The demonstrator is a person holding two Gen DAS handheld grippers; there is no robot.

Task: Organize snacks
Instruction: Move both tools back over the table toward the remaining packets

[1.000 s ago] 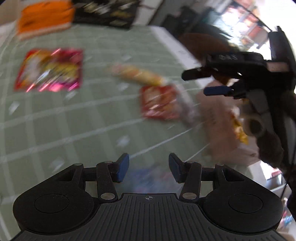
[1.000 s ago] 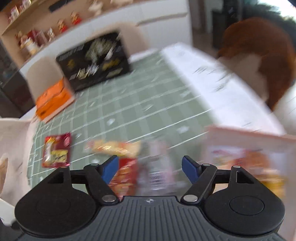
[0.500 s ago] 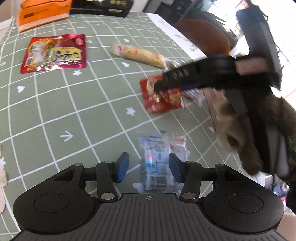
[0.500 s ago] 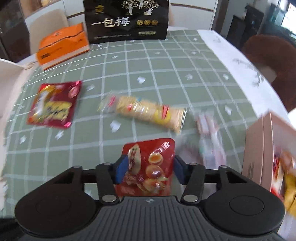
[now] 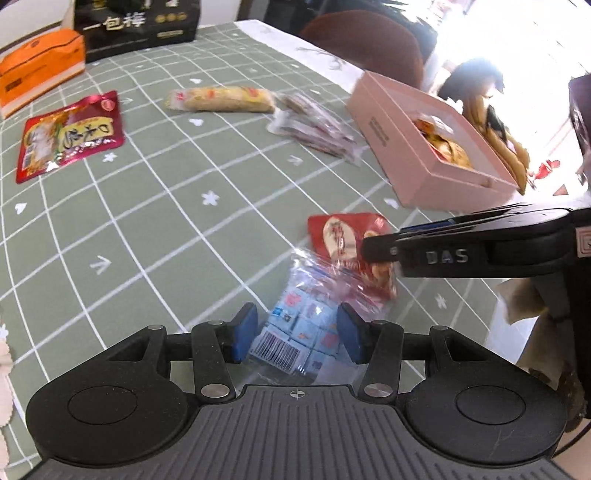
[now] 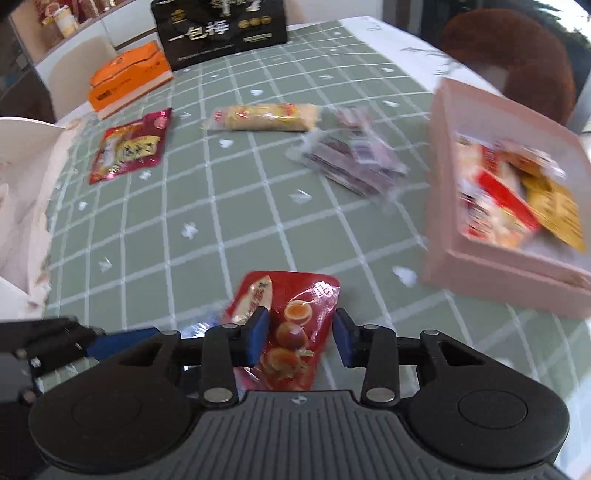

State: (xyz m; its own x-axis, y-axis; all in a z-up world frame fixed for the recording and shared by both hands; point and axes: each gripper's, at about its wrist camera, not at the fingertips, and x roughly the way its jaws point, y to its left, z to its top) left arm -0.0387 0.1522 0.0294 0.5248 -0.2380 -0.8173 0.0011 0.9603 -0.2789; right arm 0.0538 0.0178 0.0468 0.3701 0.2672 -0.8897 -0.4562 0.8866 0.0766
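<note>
My right gripper (image 6: 300, 339) is shut on a red egg-snack packet (image 6: 291, 325), which also shows in the left wrist view (image 5: 343, 240) held by the right gripper (image 5: 373, 247) above the table. My left gripper (image 5: 297, 332) is open around a clear bag of blue-and-white sweets (image 5: 303, 325) lying on the green checked tablecloth (image 5: 147, 206). A pink box (image 6: 509, 206) with several snacks inside stands to the right; it also shows in the left wrist view (image 5: 417, 140).
On the cloth lie a red pouch (image 6: 129, 151), a long yellow biscuit pack (image 6: 266, 118) and a clear pack of dark bars (image 6: 351, 158). An orange box (image 6: 129, 77) and a black box (image 6: 221, 29) stand at the far edge. A brown chair (image 6: 509, 55) is beyond the table.
My right gripper has lifted the red egg-snack packet and carried it toward me and right. My left gripper has closed in around the sweets bag.
</note>
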